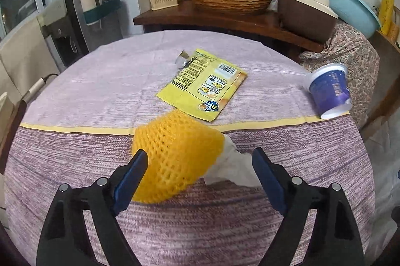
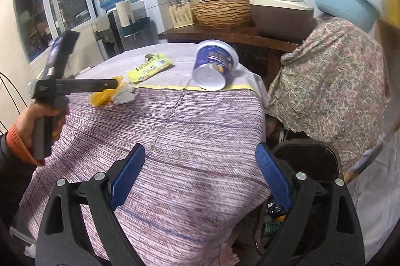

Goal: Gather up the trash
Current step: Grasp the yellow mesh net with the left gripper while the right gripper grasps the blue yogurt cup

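Note:
A yellow foam fruit net [image 1: 175, 156] lies on the striped tablecloth [image 1: 75, 90] with a crumpled white tissue [image 1: 232, 166] against its right side. My left gripper [image 1: 200, 152] is open and straddles both; its left pad is at the net's edge, its right pad stands apart. Farther back lie a yellow snack wrapper [image 1: 202, 85], a foil scrap [image 1: 182, 59] and a tipped blue cup [image 1: 330, 90]. My right gripper [image 2: 200, 147] is open and empty above the near table edge. From there I see the net [image 2: 102, 95], tissue [image 2: 123, 93], wrapper [image 2: 150, 67] and cup [image 2: 215, 65].
A hand [image 2: 37, 120] holds the left tool over the table's left side. A dark bin [image 2: 307, 148] with wrappers inside stands below the table's right edge. Beyond are a floral-draped object [image 2: 330, 80], a wooden counter [image 1: 225, 20] with a woven basin, and a water dispenser [image 1: 75, 15].

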Action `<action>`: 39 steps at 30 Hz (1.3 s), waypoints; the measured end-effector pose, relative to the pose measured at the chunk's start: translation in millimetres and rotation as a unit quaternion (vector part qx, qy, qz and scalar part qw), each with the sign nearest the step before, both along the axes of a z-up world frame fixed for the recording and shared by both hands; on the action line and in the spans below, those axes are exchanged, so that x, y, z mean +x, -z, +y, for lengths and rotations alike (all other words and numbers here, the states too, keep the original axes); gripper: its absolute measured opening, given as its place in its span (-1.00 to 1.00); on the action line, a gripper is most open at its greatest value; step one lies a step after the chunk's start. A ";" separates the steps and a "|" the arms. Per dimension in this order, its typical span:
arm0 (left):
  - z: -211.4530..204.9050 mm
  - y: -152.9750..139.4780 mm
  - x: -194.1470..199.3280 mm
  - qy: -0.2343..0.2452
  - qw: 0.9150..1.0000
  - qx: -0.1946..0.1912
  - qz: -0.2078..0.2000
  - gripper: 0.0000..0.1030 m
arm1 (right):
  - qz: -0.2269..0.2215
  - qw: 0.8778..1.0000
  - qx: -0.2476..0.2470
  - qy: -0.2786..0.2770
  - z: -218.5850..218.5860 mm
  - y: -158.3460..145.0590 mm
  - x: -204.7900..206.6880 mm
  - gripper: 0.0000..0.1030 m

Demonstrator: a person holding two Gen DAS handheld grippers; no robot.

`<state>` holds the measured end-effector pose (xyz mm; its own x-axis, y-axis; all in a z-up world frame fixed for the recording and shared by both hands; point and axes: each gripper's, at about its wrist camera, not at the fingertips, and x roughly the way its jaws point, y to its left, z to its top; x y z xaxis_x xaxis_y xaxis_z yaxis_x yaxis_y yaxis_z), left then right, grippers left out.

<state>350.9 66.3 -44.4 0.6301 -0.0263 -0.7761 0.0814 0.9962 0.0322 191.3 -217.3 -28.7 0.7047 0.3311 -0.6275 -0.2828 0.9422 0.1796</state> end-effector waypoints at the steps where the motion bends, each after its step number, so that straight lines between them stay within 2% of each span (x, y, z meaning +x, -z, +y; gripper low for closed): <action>1: -0.7 2.5 3.6 0.003 1.000 0.002 0.003 0.60 | 0.000 1.000 -0.003 -0.002 2.6 -0.4 2.7 0.72; 2: -1.4 6.1 6.8 0.007 1.000 0.008 0.006 0.58 | 0.000 1.000 -0.006 -0.004 6.4 -1.0 5.9 0.72; 4: -0.7 10.3 12.2 0.004 1.000 0.017 0.005 0.30 | 0.001 1.000 -0.010 -0.008 12.4 -1.5 11.6 0.72; 5: 2.4 11.4 12.8 0.002 1.000 0.014 0.007 0.24 | 0.002 1.000 -0.011 -0.009 14.0 -2.3 15.6 0.72; 7: 13.5 12.6 12.6 -0.007 1.000 -0.012 0.010 -0.11 | 0.005 1.000 -0.012 -0.012 19.4 -3.8 25.6 0.72; 8: 21.7 11.9 11.9 -0.015 0.999 -0.033 0.012 -0.19 | 0.008 1.000 -0.010 -0.014 21.7 -4.8 31.1 0.72; 10: 35.8 9.7 9.8 -0.027 0.997 -0.064 0.013 -0.53 | 0.020 1.000 -0.005 -0.019 25.6 -5.7 43.0 0.72; 12: 46.5 5.9 7.6 -0.036 0.996 -0.079 0.010 -0.63 | 0.033 0.999 0.003 -0.022 28.3 -6.5 57.2 0.72; 16: 63.4 -7.8 -3.3 -0.043 0.993 -0.106 -0.007 -0.66 | 0.061 0.997 0.042 -0.017 30.2 -11.2 92.5 0.72; 18: 66.2 -12.8 -7.6 -0.044 0.993 -0.110 -0.015 -0.66 | 0.083 0.994 0.074 -0.006 27.7 -13.1 116.3 0.72; 20: 69.8 -17.2 -11.6 -0.045 0.993 -0.111 -0.023 -0.67 | 0.093 0.992 0.082 0.005 26.5 -14.2 133.3 0.72; 25: 74.1 -20.2 -17.2 -0.040 0.992 -0.120 -0.031 -0.67 | 0.117 0.990 0.068 0.049 29.2 -13.7 182.8 0.72; 29: 73.6 -17.5 -17.0 -0.033 0.991 -0.129 -0.027 -0.67 | 0.143 0.986 0.046 0.069 36.3 -1.8 212.8 0.72; 39: 73.3 -7.3 -17.5 -0.024 0.991 -0.132 -0.019 -0.67 | 0.172 0.981 0.016 0.086 43.4 26.5 239.1 0.72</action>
